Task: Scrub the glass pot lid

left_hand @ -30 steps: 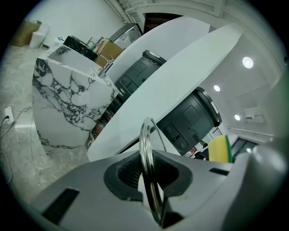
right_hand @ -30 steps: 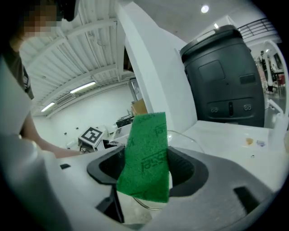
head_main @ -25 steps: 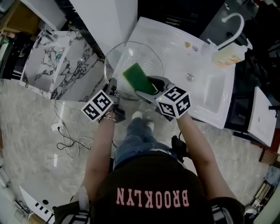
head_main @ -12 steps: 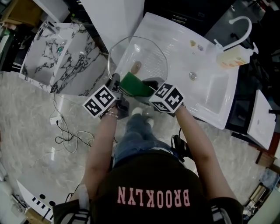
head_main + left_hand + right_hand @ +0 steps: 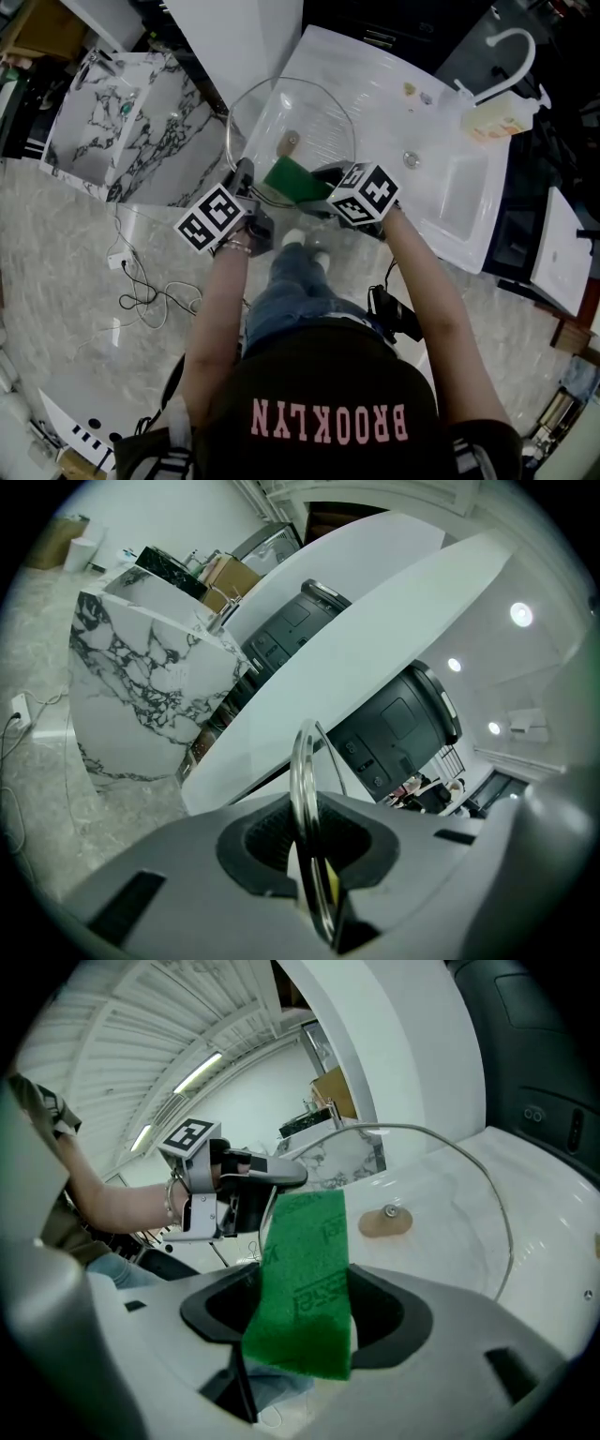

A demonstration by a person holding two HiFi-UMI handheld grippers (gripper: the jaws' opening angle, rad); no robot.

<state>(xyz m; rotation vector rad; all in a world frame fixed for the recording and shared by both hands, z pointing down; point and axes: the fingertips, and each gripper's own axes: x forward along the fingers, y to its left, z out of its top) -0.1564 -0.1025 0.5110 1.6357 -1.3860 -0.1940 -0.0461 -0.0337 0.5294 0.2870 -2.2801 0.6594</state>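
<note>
The glass pot lid [image 5: 309, 112] is held over the near corner of the white sink counter, its tan knob [image 5: 289, 142] showing through the glass. My left gripper [image 5: 246, 180] is shut on the lid's metal rim [image 5: 302, 771], which stands edge-on between the jaws. My right gripper [image 5: 321, 184] is shut on a green scrub pad [image 5: 293, 180] that lies against the lid's near part. In the right gripper view the scrub pad [image 5: 305, 1269] rises from the jaws, with the knob [image 5: 384, 1222] and left gripper [image 5: 246, 1177] beyond it.
The white counter [image 5: 375, 103] has a sunken basin [image 5: 459, 202] with a drain [image 5: 410, 159], a faucet [image 5: 511, 42] and a yellowish bottle [image 5: 492, 120] at the far right. A marble-patterned block [image 5: 122, 122] stands to the left. Cables [image 5: 141, 291] trail on the floor.
The green pad slid from the lid's middle toward its near rim, uncovering the knob. The right gripper then shifted slightly right. The left gripper kept its hold on the rim.
</note>
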